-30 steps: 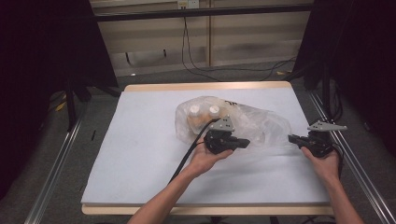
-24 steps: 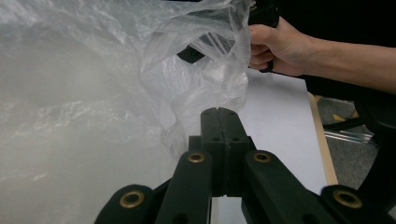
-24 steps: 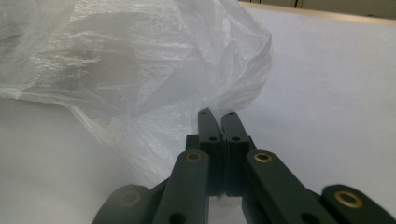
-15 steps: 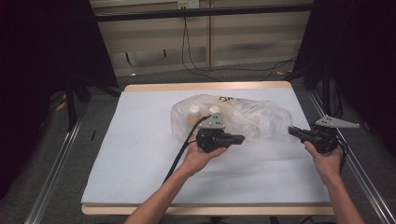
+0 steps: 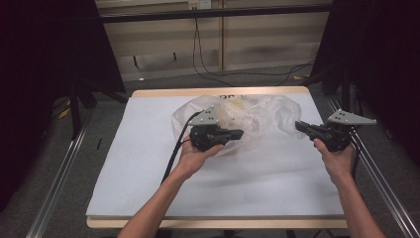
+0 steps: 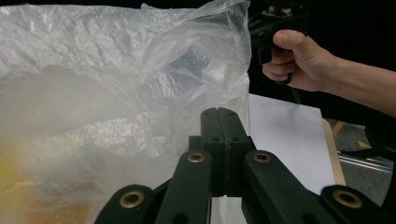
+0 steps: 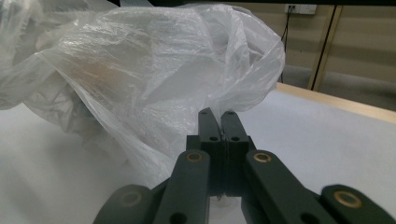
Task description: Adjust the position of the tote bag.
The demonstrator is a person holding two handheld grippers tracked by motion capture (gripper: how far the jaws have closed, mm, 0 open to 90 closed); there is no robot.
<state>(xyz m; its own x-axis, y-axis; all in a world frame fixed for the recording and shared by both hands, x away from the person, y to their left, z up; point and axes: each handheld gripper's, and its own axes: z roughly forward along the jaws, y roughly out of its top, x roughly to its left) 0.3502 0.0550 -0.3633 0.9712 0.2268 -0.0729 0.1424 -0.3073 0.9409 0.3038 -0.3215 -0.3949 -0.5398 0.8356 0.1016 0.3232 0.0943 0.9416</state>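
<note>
Each gripper had its jaws pinched on film of the clear plastic bag: the left gripper near the table's middle, the right gripper toward the right edge. The bag stretched left-right near the far edge, its contents blurred, yellowish, unreadable.

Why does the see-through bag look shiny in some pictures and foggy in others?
In the right gripper view, light glints off the crinkled clear plastic bag; in the left gripper view the bag sits very close and looks milky and blurred at lower left; in the high view the room's sides are dark.
</note>
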